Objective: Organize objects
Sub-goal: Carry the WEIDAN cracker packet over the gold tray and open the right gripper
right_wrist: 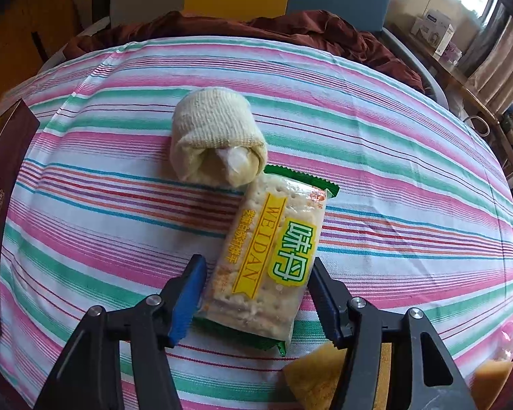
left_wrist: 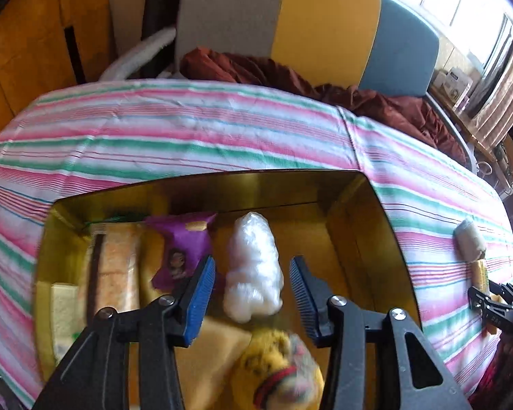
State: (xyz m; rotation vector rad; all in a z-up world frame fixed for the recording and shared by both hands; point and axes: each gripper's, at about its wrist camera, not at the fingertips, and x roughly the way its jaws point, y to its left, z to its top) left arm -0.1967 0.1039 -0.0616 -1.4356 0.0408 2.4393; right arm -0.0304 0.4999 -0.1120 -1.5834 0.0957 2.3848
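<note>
The left gripper point(left_wrist: 251, 292) hangs released over the gold box point(left_wrist: 383, 225), a white plastic bundle point(left_wrist: 253, 270) between its fingers. The right gripper point(right_wrist: 256, 290) straddles the cracker packet point(right_wrist: 266, 256), jaws spread; beyond lies a rolled cloth point(right_wrist: 215, 136).

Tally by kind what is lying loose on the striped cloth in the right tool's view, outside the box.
Cracker packets: 1, the WEIDAN cracker packet, lying between the open fingers of the right tool
Rolled cream cloths: 1, the rolled cloth, touching the packet's far end
Yellow sponge-like pieces: 2, near piece and edge piece, both partly hidden
Total: 4
</note>
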